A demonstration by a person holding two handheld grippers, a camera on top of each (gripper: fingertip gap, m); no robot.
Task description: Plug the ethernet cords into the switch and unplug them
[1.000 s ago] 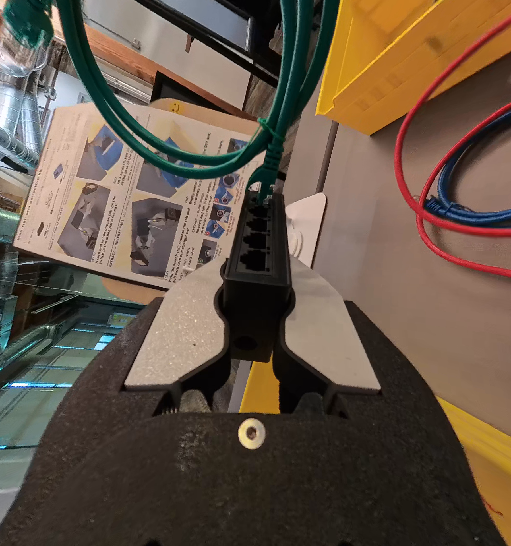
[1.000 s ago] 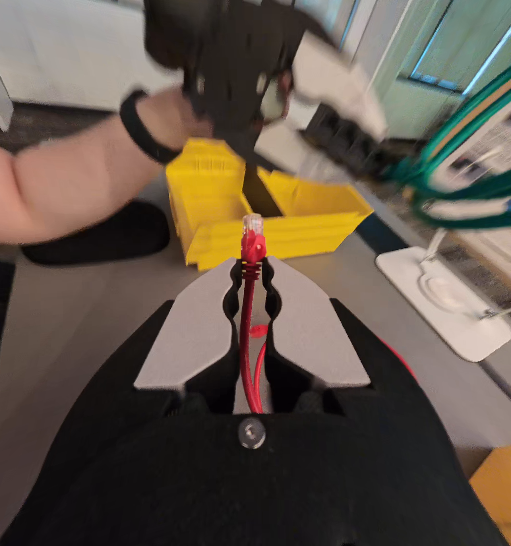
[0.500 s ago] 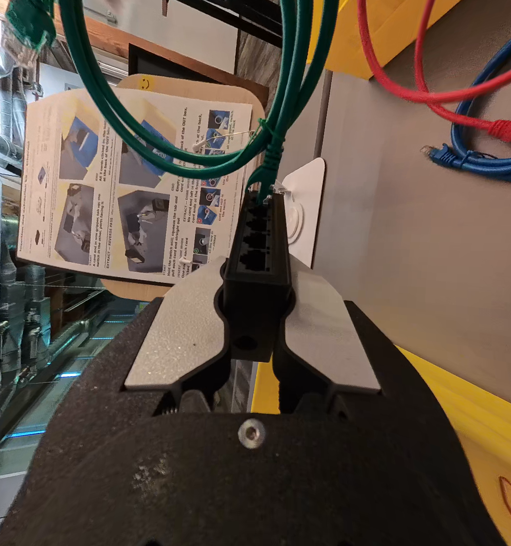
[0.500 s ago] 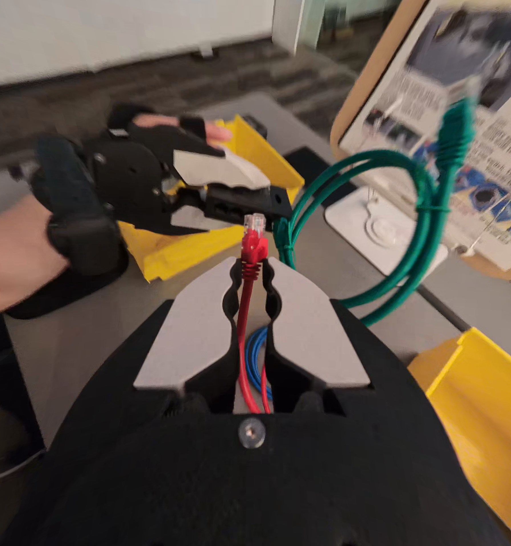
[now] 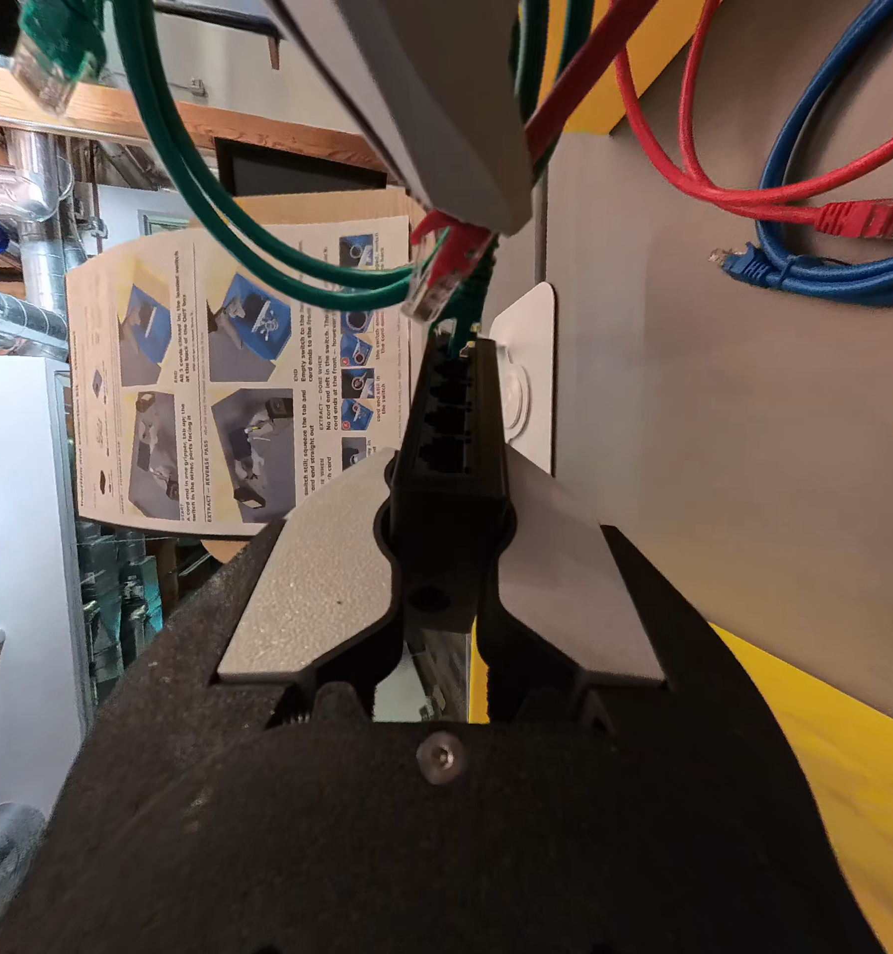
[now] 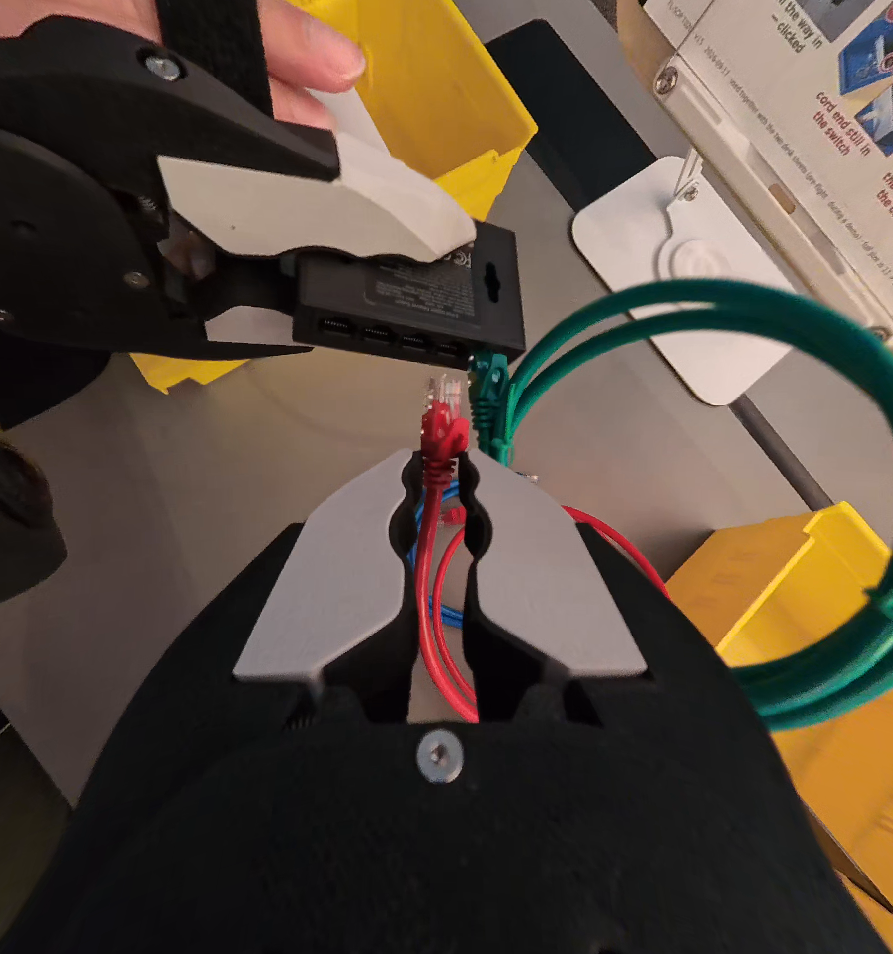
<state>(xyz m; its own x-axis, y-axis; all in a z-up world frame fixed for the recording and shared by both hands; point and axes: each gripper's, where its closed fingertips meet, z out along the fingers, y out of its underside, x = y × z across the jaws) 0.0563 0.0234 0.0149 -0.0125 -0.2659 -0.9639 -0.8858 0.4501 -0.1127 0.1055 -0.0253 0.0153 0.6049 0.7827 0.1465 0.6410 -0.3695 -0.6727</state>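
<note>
Left gripper (image 6: 377, 289): we clamp the switch (image 6: 413, 304), ports facing the plug.
Right gripper (image 6: 441, 457): we pinch the red plug (image 6: 441, 413), just short of the free port beside the green cord (image 6: 490, 397).

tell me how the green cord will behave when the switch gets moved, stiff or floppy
Probably springy, not limp: the green cord keeps tidy tied loops in mid-air. With one end plugged into the switch, it will likely swing along and tug sideways. Its free plug may dangle into the way.
</note>
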